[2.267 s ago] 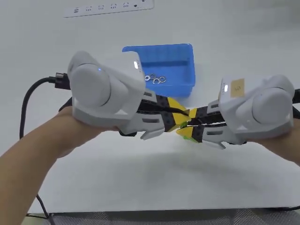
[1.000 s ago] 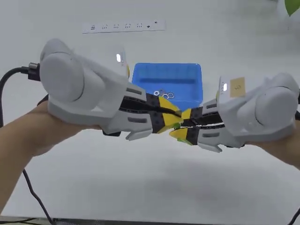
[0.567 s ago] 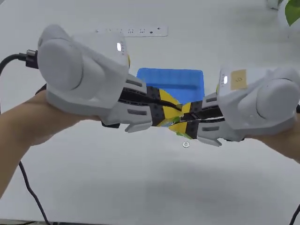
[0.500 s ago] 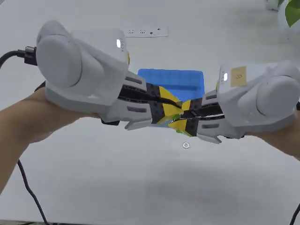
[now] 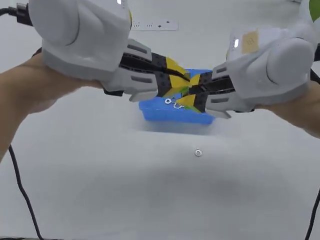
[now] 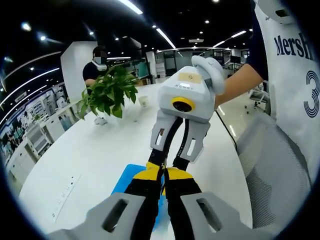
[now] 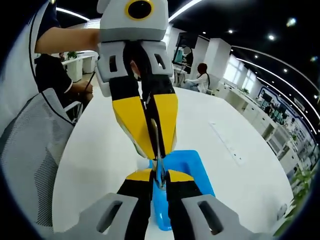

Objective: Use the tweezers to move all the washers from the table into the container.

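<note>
A white table [image 5: 100, 175] with a smooth matte top stretches across the head view. A blue container [image 5: 175, 116], a shallow rectangular tray, stands on it toward the far side. Nearer the person, a single small metal washer [image 5: 198, 153] lies flat on the bare top, apart from the tray's front wall. Beyond the tray, well apart from it, a long white power strip [image 5: 155, 24] lies flat. In the left gripper view, the far end of the table carries a leafy potted plant [image 6: 107, 95] with a small white cup [image 6: 144, 101] standing just beside it
</note>
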A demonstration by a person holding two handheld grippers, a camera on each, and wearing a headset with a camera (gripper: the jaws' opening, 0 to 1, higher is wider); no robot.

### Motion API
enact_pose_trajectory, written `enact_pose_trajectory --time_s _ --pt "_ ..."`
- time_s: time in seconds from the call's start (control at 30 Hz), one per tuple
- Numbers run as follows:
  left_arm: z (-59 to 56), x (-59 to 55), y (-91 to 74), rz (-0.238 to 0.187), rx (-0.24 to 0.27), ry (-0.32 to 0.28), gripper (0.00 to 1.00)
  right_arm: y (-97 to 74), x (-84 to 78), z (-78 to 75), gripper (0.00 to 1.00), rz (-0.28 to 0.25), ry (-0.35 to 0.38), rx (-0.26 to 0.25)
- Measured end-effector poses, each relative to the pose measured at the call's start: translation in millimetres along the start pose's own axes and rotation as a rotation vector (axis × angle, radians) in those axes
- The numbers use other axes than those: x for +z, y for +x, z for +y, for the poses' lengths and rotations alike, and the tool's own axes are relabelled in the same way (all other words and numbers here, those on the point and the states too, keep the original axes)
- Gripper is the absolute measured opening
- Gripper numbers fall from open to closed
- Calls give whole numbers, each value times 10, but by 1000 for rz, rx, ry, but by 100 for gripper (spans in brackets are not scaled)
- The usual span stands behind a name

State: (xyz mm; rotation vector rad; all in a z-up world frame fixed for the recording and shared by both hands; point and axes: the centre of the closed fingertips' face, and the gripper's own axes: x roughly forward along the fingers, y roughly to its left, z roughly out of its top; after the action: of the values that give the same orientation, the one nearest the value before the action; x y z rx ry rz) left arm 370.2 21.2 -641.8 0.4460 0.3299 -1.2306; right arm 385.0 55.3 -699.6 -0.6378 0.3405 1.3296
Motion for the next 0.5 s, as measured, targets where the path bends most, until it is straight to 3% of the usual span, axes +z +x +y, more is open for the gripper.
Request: enact_pose_trajectory --time_s 0.2,0.5 --pt "264 -150 95 16 -8 11 7 159 -82 -191 11 7 14 -6" --pt "424 -437 289 21 -30 -37 7 400 -354 -306 11 42 54 12"
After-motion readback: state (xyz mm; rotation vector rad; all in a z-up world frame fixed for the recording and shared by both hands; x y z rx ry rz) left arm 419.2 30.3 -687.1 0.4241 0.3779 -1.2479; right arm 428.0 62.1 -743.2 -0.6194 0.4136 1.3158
